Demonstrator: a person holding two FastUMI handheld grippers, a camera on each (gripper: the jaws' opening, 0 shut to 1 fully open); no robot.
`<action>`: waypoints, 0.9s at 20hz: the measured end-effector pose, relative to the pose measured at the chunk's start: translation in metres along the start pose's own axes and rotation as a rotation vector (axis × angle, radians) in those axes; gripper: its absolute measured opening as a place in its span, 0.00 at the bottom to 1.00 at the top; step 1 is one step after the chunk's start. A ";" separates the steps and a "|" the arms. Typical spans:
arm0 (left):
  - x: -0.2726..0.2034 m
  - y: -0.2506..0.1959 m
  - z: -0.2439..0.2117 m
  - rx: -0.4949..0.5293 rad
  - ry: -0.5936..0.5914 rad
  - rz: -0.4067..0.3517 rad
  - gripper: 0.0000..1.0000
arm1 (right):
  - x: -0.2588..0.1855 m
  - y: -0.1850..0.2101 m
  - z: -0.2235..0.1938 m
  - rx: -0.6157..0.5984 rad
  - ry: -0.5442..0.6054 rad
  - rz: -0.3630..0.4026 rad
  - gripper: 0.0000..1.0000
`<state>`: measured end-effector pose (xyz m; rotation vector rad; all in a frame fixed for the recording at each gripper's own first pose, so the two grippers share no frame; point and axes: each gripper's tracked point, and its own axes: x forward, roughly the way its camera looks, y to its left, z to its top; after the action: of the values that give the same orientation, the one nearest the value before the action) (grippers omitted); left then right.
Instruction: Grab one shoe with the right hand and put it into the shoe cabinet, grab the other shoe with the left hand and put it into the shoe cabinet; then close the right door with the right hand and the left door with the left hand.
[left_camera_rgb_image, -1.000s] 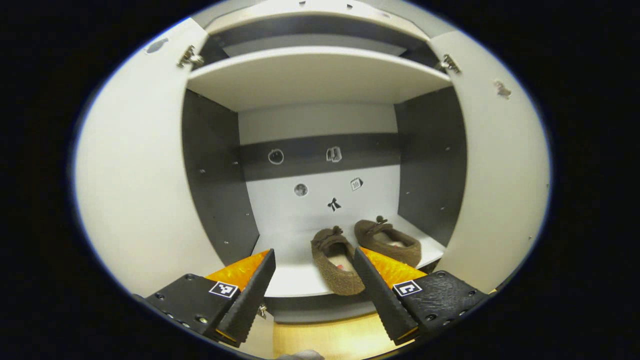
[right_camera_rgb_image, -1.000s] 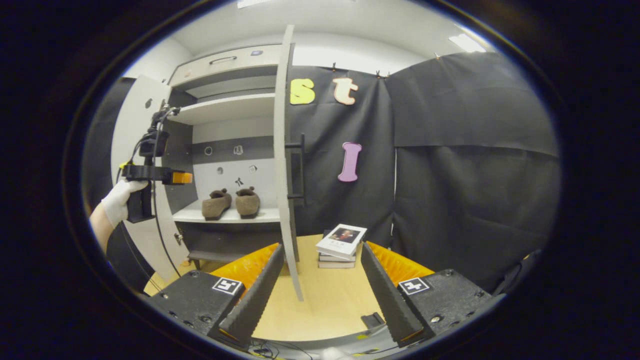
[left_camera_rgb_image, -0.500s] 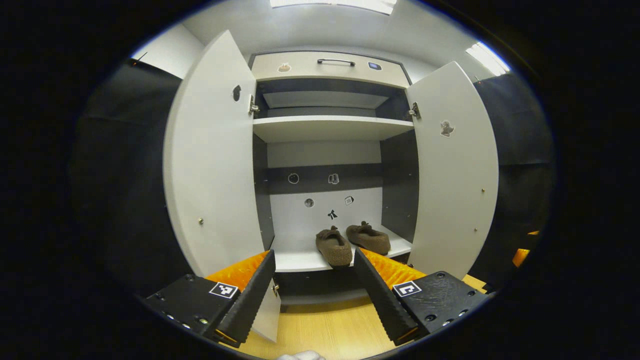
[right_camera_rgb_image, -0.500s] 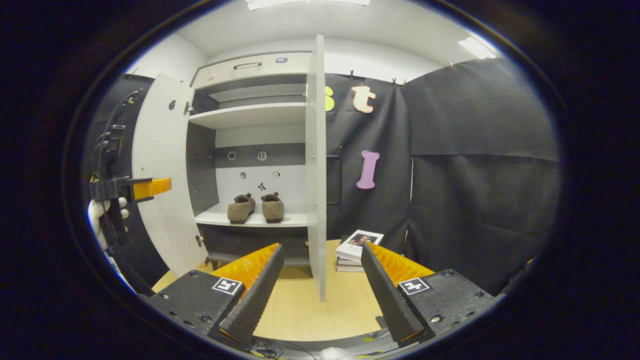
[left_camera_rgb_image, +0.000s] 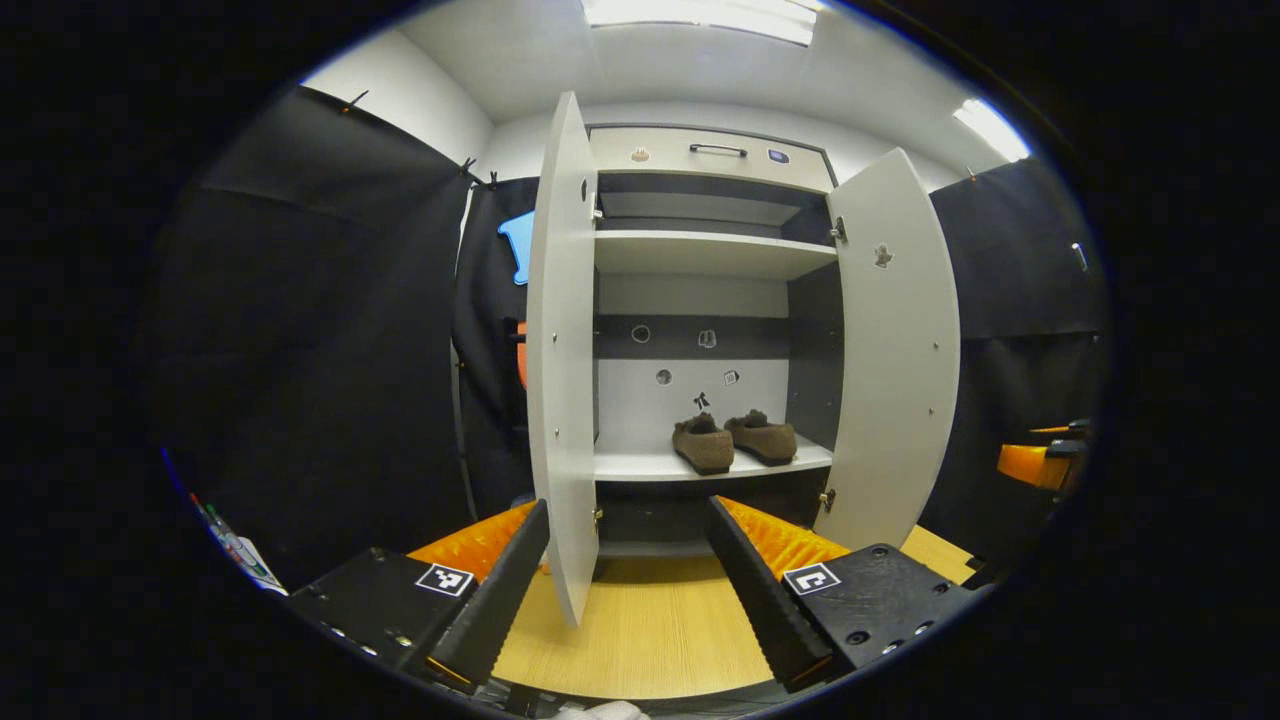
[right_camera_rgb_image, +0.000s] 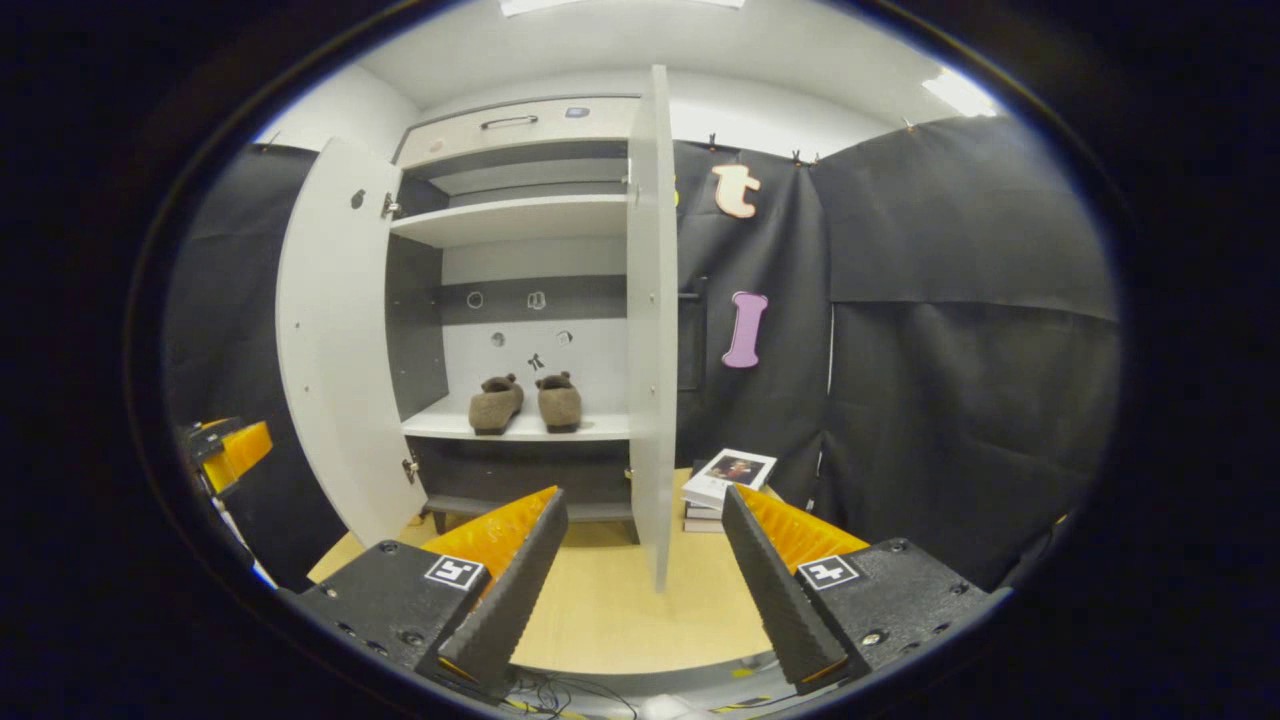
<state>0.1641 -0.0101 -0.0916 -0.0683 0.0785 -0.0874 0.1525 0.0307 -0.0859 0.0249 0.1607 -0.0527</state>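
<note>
Two fuzzy brown shoes (left_camera_rgb_image: 733, 441) are sitting side by side on the white cabinet shelf (left_camera_rgb_image: 640, 466), above the pale wooden floor (left_camera_rgb_image: 640, 640). Both white doors (right_camera_rgb_image: 335, 330) are standing open. The left gripper (left_camera_rgb_image: 628, 580) and right gripper (right_camera_rgb_image: 645, 575) are gaping wide, holding nothing. Small stickers on the cabinet's back wall are too tiny to make out.

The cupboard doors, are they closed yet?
No, both doors stand wide open, and the two brown shoes sit in plain sight on the shelf.

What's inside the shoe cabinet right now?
Two brown shoes sit side by side on a white shelf inside the shoe cabinet. The shelf above looks bare from below; its top surface cannot be seen. Both doors stand open.
</note>
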 end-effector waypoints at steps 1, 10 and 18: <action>-0.002 -0.002 -0.008 -0.007 0.021 -0.003 0.95 | 0.002 -0.001 0.001 -0.007 0.002 -0.001 0.99; 0.001 -0.015 -0.020 -0.033 0.046 0.008 0.95 | 0.072 -0.085 0.071 -0.029 -0.094 -0.142 0.99; -0.001 -0.020 -0.020 -0.040 0.050 0.044 0.95 | 0.152 -0.110 0.116 0.018 -0.102 -0.130 0.99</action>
<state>0.1593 -0.0310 -0.1104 -0.1042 0.1317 -0.0438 0.3145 -0.0904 0.0018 0.0299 0.0596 -0.1845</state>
